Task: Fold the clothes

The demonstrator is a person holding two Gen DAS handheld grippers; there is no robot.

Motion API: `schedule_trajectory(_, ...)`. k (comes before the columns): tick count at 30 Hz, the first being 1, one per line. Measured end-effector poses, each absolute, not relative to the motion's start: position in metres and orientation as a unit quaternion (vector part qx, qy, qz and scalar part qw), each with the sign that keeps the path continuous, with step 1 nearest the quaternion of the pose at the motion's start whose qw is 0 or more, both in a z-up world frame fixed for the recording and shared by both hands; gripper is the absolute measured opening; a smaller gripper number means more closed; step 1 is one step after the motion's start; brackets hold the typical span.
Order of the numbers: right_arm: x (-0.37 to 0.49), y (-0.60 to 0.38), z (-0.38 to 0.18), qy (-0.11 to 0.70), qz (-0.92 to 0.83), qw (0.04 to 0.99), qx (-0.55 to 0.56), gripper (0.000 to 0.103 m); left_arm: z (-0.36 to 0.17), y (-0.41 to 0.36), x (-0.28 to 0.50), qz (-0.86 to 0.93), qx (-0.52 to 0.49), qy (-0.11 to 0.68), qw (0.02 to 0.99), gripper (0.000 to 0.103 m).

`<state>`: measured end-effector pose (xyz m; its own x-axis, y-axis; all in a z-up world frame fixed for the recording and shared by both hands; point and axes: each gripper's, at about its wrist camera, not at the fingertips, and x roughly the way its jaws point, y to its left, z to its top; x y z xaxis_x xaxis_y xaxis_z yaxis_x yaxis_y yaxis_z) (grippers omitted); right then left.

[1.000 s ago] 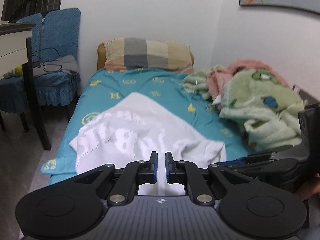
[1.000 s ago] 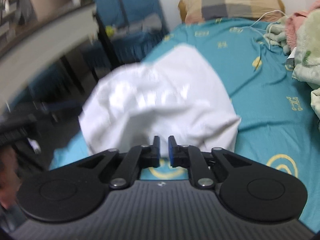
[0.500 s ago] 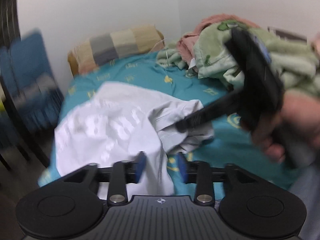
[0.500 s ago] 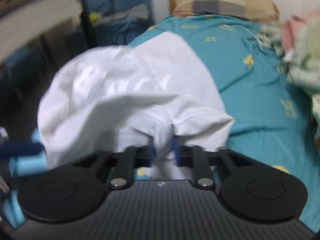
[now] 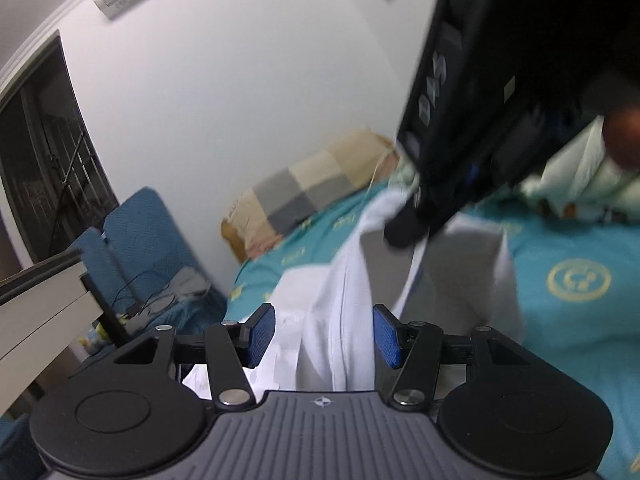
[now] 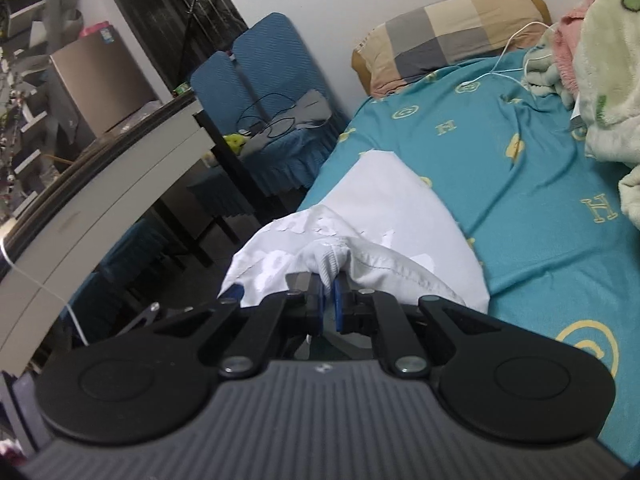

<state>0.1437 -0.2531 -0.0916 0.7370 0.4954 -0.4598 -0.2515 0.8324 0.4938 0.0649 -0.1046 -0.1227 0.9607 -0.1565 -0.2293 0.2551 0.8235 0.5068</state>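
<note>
A white T-shirt [image 6: 384, 216] lies bunched near the foot of the bed on a teal sheet [image 6: 520, 200]. My right gripper [image 6: 328, 300] is shut on a thick fold of its hem and holds that edge up off the sheet. In the left wrist view the same gripper shows as a black body [image 5: 460, 120] at upper right, with the T-shirt [image 5: 340, 300] hanging down from its tip. My left gripper [image 5: 324, 332] is tilted, and its blue pads [image 5: 260, 332] stand well apart. The hanging cloth passes between them without being pinched.
A checked pillow [image 6: 448, 36] lies at the head of the bed. Green and pink blankets [image 6: 604, 80] are piled on its right side, with a white cable [image 6: 516, 68] beside them. A blue chair [image 6: 260, 80] and a desk [image 6: 100, 184] stand to the left.
The left jaws went from shut to wide apart, and that gripper rolled and came in under the cloth. The right gripper closed on the T-shirt's edge and lifted it.
</note>
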Motion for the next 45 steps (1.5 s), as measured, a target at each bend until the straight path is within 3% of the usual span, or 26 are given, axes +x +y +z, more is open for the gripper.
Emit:
schedule_trajectory(9,0.140,-0.250,-0.088,0.290,0.235,0.903,0.214,0.008,-0.120,-0.114,0.078,-0.084,0.240,0.113,0.960,0.057)
schedule_trajectory(20,0.130,-0.247,-0.080,0.220,0.183,0.934,0.213,0.008,-0.090,-0.063,0.054,0.039,0.107,0.244,0.963,0.059)
schedule_trajectory(26,0.139,-0.259,-0.085,0.222,0.153,0.933,0.239,0.008,-0.074,-0.063,0.022,0.034,0.115,0.242,0.963,0.062)
schedule_trajectory(31,0.138,-0.257,-0.085,0.221,0.170,0.930,0.240,0.008,-0.092,-0.072,0.046,0.037,0.126,0.251,0.959,0.061)
schedule_trajectory(38,0.128,-0.251,-0.078,0.205,0.207,0.924,0.249,0.008,-0.106,-0.103,0.065,0.063,0.163,0.191,0.966,0.066)
schedule_trajectory(45,0.119,-0.246,-0.072,0.185,0.224,0.925,0.243,0.008,-0.098,-0.095,0.077,0.126,0.100,0.173,0.972,0.071)
